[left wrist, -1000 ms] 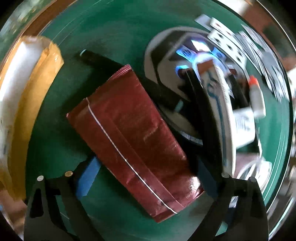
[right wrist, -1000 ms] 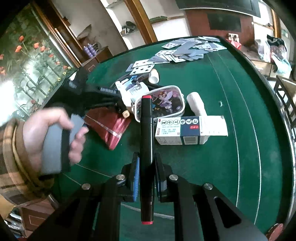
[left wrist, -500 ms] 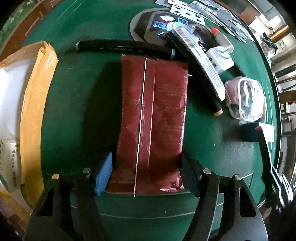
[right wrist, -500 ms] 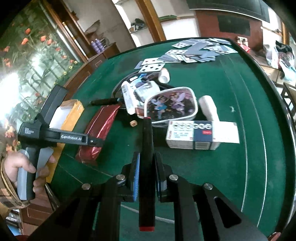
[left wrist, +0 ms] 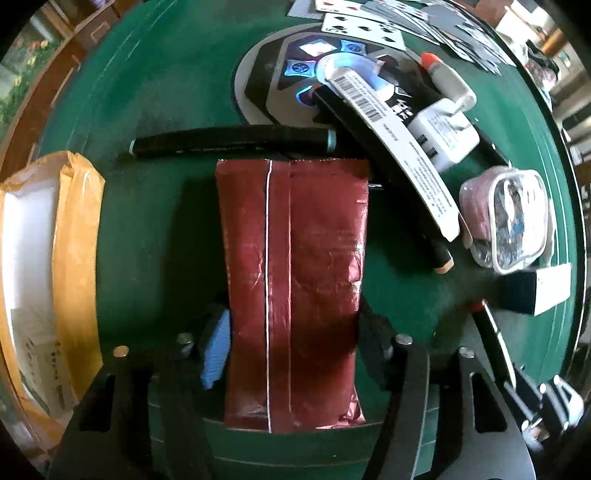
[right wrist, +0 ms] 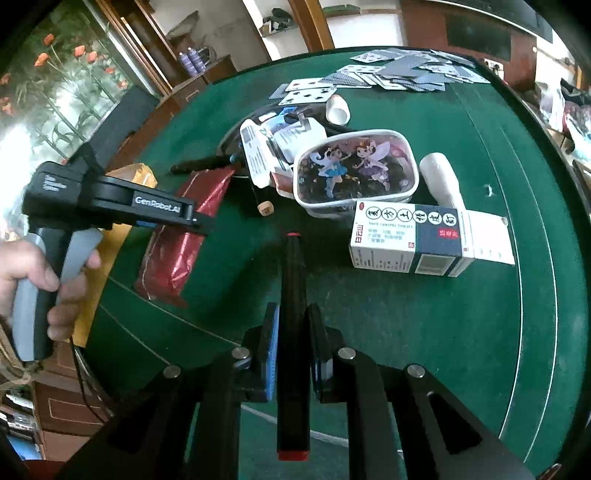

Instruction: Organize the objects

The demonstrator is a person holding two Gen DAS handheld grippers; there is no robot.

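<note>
Beyond the green felt table (right wrist: 498, 177), a window with red flowers (right wrist: 44, 55) is seen at the left. Two purple bottles (right wrist: 188, 61) are set on a wooden cabinet (right wrist: 207, 74), and wall shelves (right wrist: 314, 14) are visible behind.

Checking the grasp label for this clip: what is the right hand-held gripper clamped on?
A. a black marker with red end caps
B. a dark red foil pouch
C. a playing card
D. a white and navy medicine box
A: in the right wrist view the right hand-held gripper has its blue pads pressed against the black marker with red end caps, which lies lengthwise between them.
</note>
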